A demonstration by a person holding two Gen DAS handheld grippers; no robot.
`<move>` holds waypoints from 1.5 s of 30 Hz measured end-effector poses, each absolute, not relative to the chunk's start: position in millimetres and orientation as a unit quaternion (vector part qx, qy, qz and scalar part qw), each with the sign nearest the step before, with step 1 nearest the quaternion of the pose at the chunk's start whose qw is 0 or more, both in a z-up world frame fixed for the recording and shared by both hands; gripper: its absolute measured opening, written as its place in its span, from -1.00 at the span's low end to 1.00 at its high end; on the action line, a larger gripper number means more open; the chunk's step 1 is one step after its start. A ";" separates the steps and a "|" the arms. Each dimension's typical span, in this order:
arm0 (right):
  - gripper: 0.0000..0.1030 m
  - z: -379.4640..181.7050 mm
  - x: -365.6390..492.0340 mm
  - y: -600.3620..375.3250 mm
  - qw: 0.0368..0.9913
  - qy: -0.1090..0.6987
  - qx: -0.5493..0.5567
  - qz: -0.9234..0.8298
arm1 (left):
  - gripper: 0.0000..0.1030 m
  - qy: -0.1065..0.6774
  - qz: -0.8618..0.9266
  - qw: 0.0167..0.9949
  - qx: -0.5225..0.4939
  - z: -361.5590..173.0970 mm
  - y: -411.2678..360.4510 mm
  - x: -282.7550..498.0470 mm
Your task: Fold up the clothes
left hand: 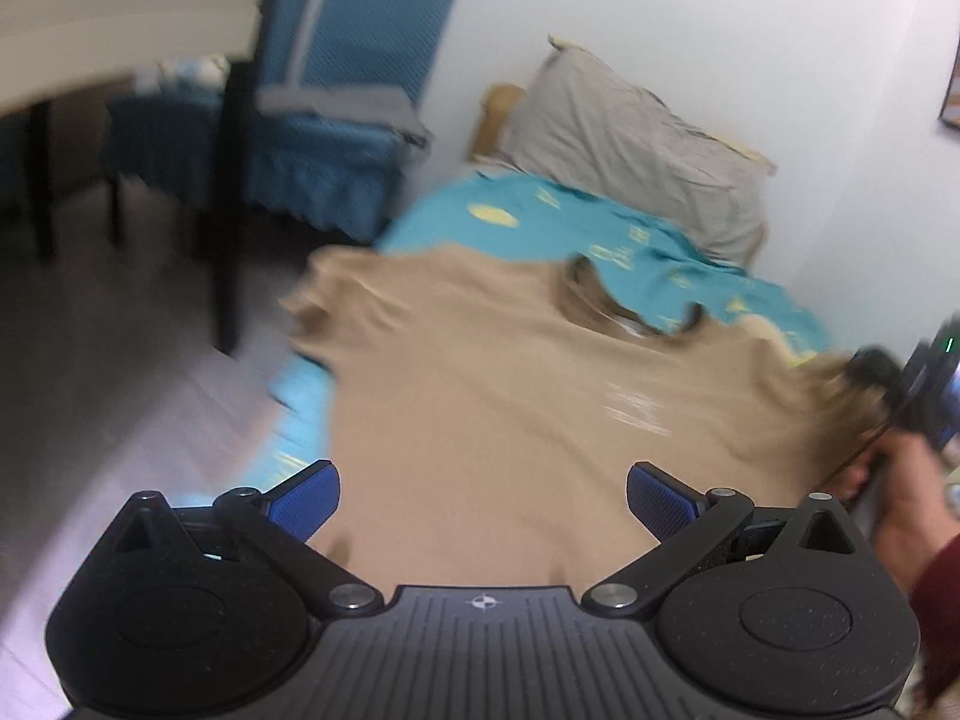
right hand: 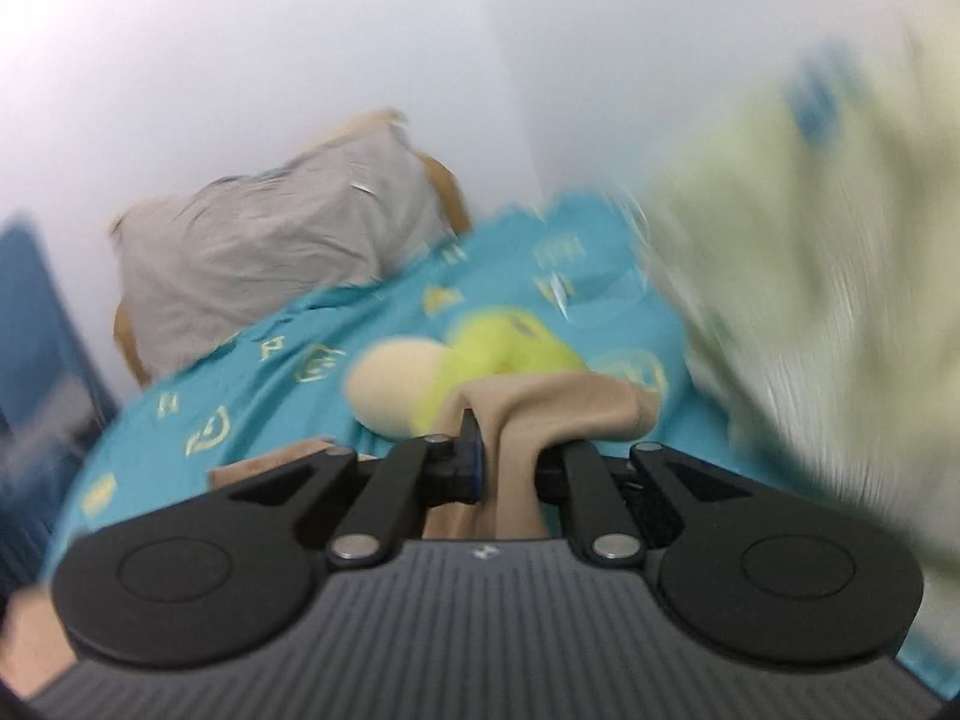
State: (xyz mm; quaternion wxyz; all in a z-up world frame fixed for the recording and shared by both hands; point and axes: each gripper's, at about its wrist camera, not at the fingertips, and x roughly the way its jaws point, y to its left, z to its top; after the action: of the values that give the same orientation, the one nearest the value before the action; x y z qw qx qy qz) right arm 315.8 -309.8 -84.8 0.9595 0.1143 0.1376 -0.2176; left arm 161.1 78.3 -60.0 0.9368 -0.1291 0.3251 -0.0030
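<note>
- Teal bedsheet (left hand: 636,228) carries the tan shirt (left hand: 510,372), spread flat.
- Right tool (right hand: 510,438) pinches its sleeve; a jerk could slip it.
- Left tool (left hand: 483,501) gapes wide above the hem, so the fold may skew.

A tan shirt (left hand: 492,396) lies spread over a teal bedsheet (left hand: 636,234), its collar toward a grey pillow (left hand: 636,144). The left gripper (left hand: 483,501) hovers above the hem, jaws wide apart. The right gripper (left hand: 870,372) grips the shirt's right edge.
</note>
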 end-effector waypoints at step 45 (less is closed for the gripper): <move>0.88 29.3 -12.8 -297.3 0.948 0.207 0.242 -0.021 | 0.90 0.396 -0.213 0.881 -0.147 -67.1 12.4 94.2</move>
State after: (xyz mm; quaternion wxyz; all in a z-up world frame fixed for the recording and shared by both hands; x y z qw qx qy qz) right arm -12.8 -297.3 29.3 0.9477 0.2421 0.2069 -0.0209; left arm 94.2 12.4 -67.1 0.8809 -0.1468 0.3962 -0.2134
